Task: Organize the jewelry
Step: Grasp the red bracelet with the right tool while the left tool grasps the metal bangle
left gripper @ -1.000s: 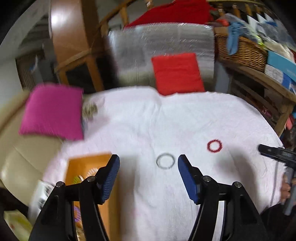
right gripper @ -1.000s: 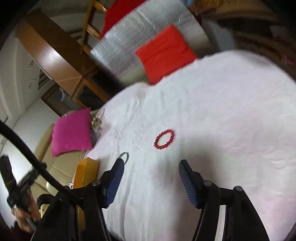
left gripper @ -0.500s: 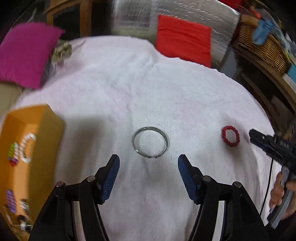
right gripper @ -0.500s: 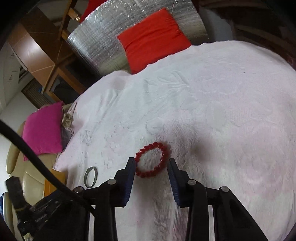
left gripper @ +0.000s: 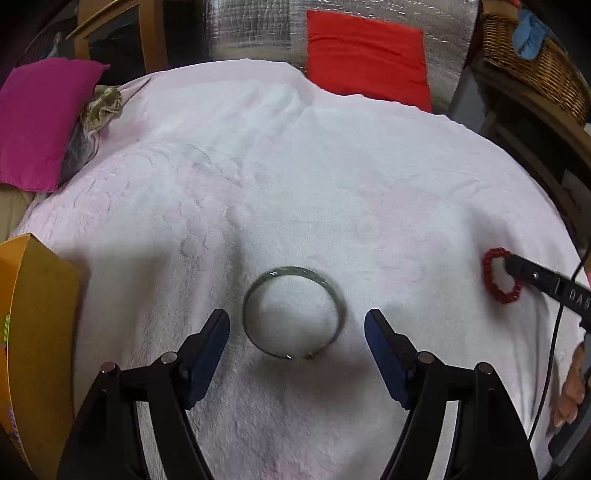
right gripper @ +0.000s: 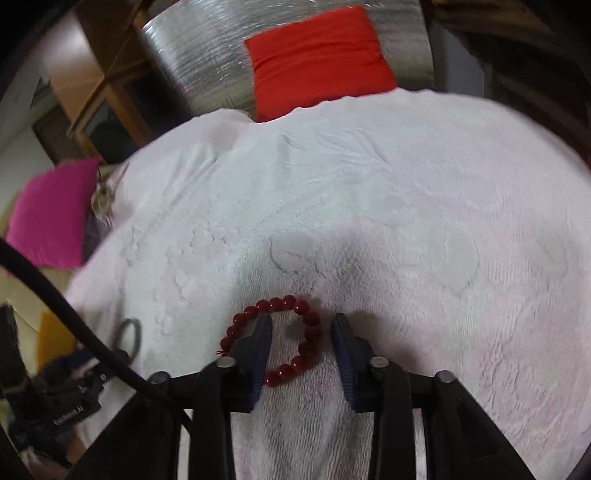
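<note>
So both grippers are down low over the white towel [left gripper: 332,192] that covers the whole work surface. The left gripper [left gripper: 297,332] has its jaws spread wide and released, nothing between the pads yet. The silver bangle [left gripper: 294,312] lies flat on the towel right in the gap between the 2 blue fingertips [left gripper: 207,350], apart from both of them, roughly in the middle of the towel toward its near edge.

The right gripper [right gripper: 301,343] is partly closed around 1 side of the red bead bracelet [right gripper: 308,334]: the left finger sits inside the loop, the right finger just outside it, so the right-hand strand of beads runs between the pads. I can't tell if the pads are actually pinching the beads or just beside them. The bracelet is flat on the towel near its right edge, well apart from the bangle. In the left wrist view you can see that gripper's black tip poking into the bracelet [left gripper: 498,275].

Other stuff around: an orange box [left gripper: 33,332] at the towel's left edge, a magenta cushion [left gripper: 37,118] past the far-left corner, and a red cushion [left gripper: 365,59] against a silver foil-looking panel [left gripper: 255,33] beyond the far edge. There's a wicker basket [left gripper: 535,62] off the far-right corner.
</note>
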Motion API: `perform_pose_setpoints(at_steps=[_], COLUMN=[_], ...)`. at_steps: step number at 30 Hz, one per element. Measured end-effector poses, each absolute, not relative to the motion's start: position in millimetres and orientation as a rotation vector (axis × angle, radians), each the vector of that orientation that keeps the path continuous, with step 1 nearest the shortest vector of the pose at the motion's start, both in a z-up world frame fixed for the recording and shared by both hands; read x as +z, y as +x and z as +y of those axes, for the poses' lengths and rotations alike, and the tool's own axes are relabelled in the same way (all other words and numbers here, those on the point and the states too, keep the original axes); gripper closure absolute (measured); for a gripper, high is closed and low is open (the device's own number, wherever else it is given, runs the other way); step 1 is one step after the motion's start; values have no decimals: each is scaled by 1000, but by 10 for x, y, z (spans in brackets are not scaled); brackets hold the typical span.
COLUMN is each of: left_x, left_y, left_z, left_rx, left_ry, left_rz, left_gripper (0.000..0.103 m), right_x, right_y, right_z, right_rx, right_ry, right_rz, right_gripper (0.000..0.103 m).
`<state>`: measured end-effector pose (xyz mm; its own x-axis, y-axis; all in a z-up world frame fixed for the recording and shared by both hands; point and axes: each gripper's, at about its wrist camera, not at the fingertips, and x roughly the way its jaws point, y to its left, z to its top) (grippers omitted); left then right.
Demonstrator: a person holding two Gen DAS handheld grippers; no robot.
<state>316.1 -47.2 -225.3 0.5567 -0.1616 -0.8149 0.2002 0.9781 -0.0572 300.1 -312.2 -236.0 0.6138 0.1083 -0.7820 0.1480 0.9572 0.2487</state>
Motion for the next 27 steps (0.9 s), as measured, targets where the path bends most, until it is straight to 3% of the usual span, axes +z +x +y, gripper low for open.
perform_pose_setpoints(at_steps=[3, 5, 14, 18, 27], left_x=[-2296, -2341, -2371, -2391, -2335], left_y=[3221, 3260, 3262, 3268, 3218], left_z=[-387, -301, -284, -298, -274], left_rx=[-227, -229, -261, -257, -259], left_ry=[-6, -54, -71, -61, -56], left_rz=[969, 981, 982, 993, 986], left_gripper=[27, 28, 80, 95, 98], right_x=[-2372, -2360, -2123, -2078, -2025], right_y=[3014, 2996, 2868, 2892, 2849], right_z=[-2938, -2830, -2898, -2946, -2954], right_rx=[-63, -84, -39, -22, 8], right_ry=[146, 65, 184, 256, 302], right_rz=[912, 901, 801, 784, 762], right_gripper=[93, 93, 93, 93, 93])
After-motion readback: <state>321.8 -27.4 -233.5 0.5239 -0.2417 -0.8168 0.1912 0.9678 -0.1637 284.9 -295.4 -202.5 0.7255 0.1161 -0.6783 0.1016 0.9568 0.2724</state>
